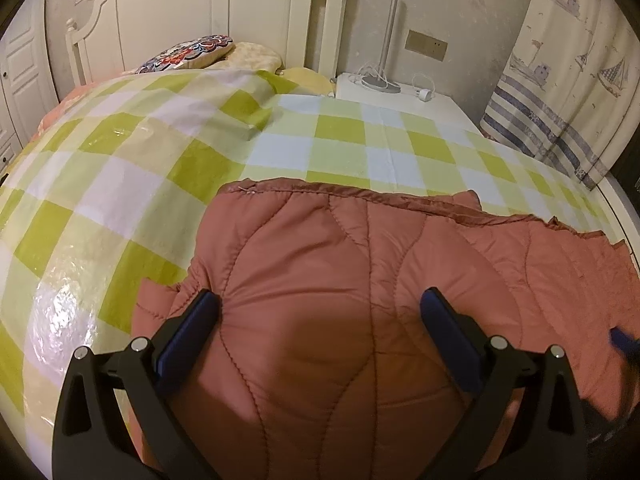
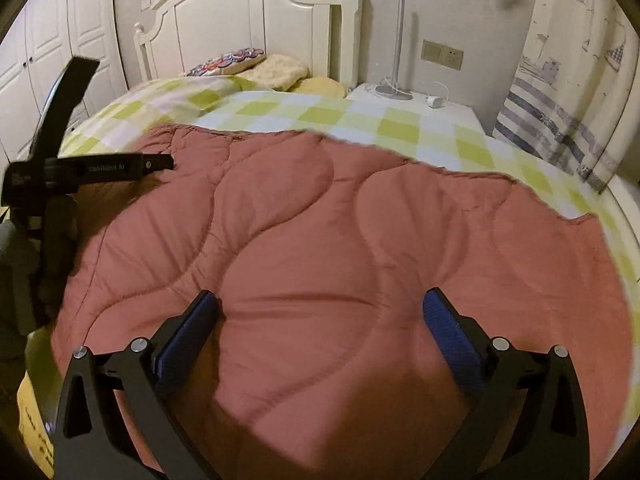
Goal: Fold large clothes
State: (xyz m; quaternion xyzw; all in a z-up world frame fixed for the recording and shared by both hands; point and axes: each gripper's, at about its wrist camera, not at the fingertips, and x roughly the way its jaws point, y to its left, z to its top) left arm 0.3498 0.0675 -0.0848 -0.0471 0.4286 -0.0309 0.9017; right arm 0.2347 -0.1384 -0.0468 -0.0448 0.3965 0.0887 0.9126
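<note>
Bed (image 1: pixel 168 152) under a green-and-white checked cover is carrying the load; a rust-pink quilted garment (image 2: pixel 320 220) is lying spread flat across its near half, probably smoothed out for folding. Wavy stitch lines are running across its puffy panels, far hem showing a raised seam. Left tongs (image 1: pixel 320 300) and right tongs (image 2: pixel 320 300) are both hovering wide apart over it, gripping nothing.

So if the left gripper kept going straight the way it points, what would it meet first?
Most likely the pink quilted garment spread on the bed; it fills the gap between the open fingers of the left gripper, though depth is unclear.
</note>
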